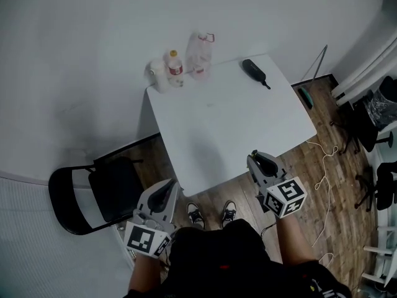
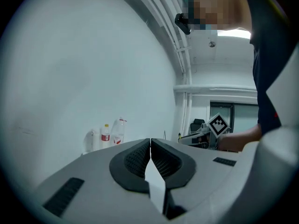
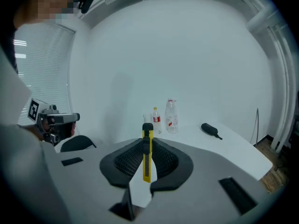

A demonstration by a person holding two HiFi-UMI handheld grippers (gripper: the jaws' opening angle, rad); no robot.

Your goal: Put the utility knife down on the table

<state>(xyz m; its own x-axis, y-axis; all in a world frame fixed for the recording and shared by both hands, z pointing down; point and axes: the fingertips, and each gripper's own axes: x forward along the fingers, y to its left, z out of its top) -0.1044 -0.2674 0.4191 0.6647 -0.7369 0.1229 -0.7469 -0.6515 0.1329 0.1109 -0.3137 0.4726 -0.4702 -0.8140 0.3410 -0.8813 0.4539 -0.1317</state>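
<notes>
The yellow plastic utility knife (image 3: 147,155) stands upright between the dark ribbed pads of our right claw (image 1: 265,162), which is clenched on its handle. We judge that this firm pinch is there so the knife cannot slip before it is laid down. The knife is in the air at the lower right of the head view, just beside the near edge of the white rectangular counter (image 1: 229,120).

Our left claw (image 2: 150,146) is clenched on nothing and hangs at the lower left, near the black folding chair (image 1: 93,197), probably out of the way.

The counter is mostly bare, so there is free place for the knife. Some clear plastic bottles (image 1: 198,54) and a black handheld tool (image 1: 254,71) lie only at its far edge, in the upper centre. Behind it is a white wall (image 1: 74,48), and at the right a wooden plank floor (image 1: 322,160).
</notes>
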